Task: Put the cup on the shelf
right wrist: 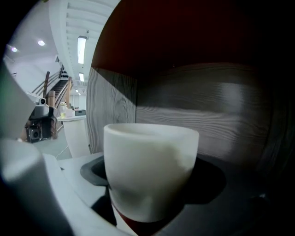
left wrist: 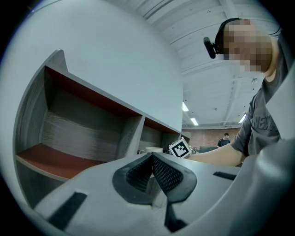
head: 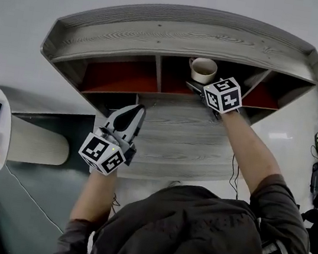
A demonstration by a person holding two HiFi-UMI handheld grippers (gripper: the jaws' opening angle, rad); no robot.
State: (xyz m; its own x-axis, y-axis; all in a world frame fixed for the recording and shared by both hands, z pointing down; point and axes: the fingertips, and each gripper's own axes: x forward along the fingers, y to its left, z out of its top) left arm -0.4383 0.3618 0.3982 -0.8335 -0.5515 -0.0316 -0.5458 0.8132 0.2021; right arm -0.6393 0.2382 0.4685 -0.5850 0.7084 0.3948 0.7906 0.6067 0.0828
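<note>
Jaws of the right gripper [head: 199,83] stand wide, pads clamping the cup [right wrist: 150,168] at the front edge of the middle compartment of the shelf [head: 179,37]. Left gripper [left wrist: 152,156] jaws meet, empty. Handling (judged): rigid, light, smooth, probably brittle; grip mid-wall, not the rim.

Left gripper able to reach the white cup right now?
Probably not: the right gripper holds the white ceramic cup in the middle bay of the grey wooden shelf, blocking the front; the left gripper is shut.
</note>
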